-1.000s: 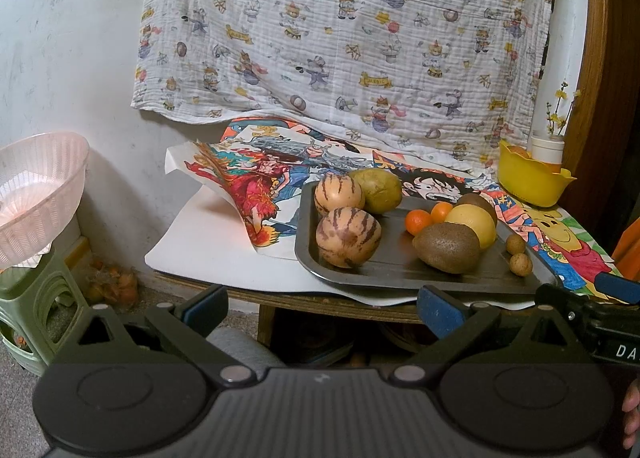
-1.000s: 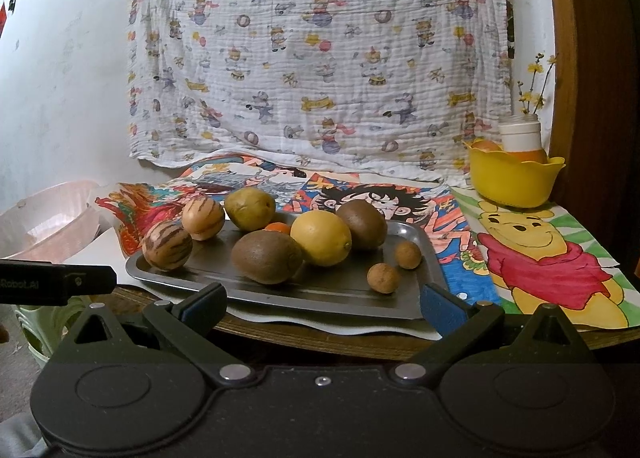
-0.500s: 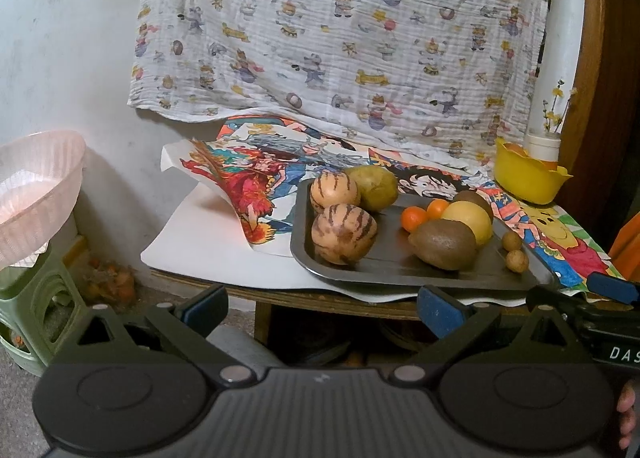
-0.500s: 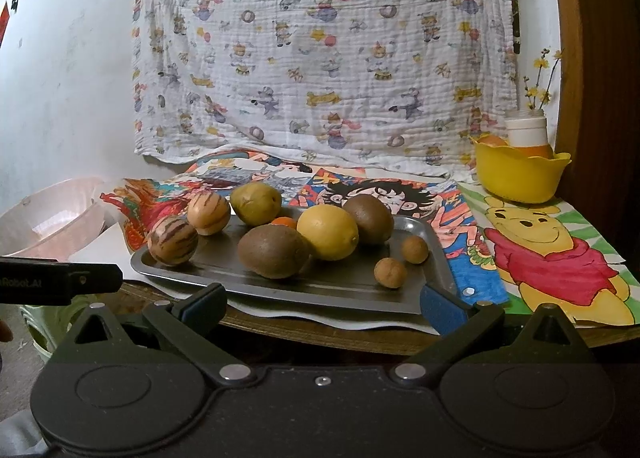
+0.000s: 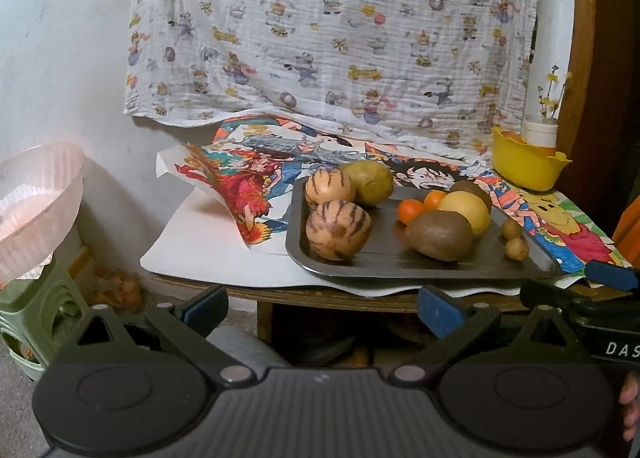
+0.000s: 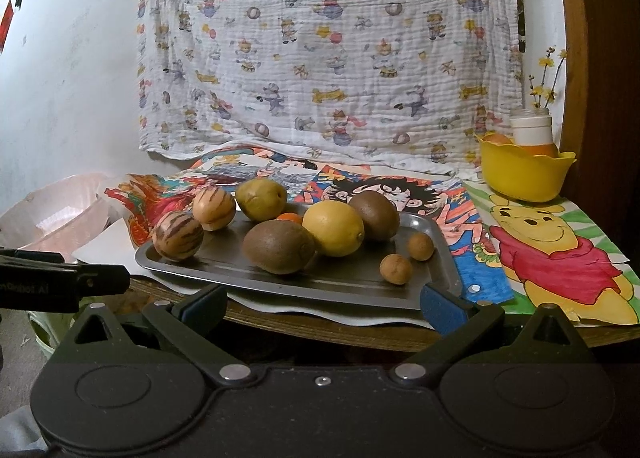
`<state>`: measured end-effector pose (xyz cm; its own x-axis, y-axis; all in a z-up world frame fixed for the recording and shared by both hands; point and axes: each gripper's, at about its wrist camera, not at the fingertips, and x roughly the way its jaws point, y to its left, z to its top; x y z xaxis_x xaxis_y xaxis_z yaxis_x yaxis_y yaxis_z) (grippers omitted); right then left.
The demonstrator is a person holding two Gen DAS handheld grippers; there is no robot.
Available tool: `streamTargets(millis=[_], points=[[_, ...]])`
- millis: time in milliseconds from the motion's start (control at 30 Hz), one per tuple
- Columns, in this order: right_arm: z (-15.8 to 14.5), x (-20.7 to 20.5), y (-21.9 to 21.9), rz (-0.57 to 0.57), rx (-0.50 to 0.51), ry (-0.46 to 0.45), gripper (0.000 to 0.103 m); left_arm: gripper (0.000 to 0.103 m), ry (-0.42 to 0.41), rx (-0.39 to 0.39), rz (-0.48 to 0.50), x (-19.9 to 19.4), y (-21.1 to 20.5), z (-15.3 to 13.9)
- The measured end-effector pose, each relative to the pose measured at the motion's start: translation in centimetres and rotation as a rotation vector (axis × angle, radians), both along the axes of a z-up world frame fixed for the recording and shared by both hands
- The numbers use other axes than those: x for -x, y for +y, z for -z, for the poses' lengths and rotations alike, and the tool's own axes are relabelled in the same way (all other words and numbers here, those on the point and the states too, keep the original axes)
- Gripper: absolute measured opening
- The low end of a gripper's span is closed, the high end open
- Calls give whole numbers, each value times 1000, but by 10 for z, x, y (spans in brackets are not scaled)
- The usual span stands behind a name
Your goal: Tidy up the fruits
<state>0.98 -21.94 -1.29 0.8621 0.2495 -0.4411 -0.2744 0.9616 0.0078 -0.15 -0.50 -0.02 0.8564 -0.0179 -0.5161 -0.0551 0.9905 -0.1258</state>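
A dark metal tray on the table holds several fruits: two striped melons, a green pear, a yellow lemon, two brown kiwis, small oranges and two small tan longans. My left gripper is open and empty, below the table's front edge. My right gripper is open and empty, just before the tray's near rim.
A yellow bowl with a white jar stands at the back right. A pink basket sits on a green stool left of the table. Cartoon drawings cover the table; a patterned cloth hangs behind.
Both grippers have drifted slightly; the tray and fruits sit a little lower in the right view. Nothing was grasped or moved.
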Motion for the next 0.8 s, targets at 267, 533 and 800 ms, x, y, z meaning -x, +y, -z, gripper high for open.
streamTargets(millis=[267, 533, 800], points=[[0, 0, 0, -7, 0, 1, 102, 102, 1, 9, 7, 1, 0, 0], [0, 1, 2, -22, 5, 1, 102, 102, 1, 13, 8, 1, 1, 1], [-1, 1, 4, -26, 7, 1, 102, 102, -3, 15, 10, 2, -1, 0]])
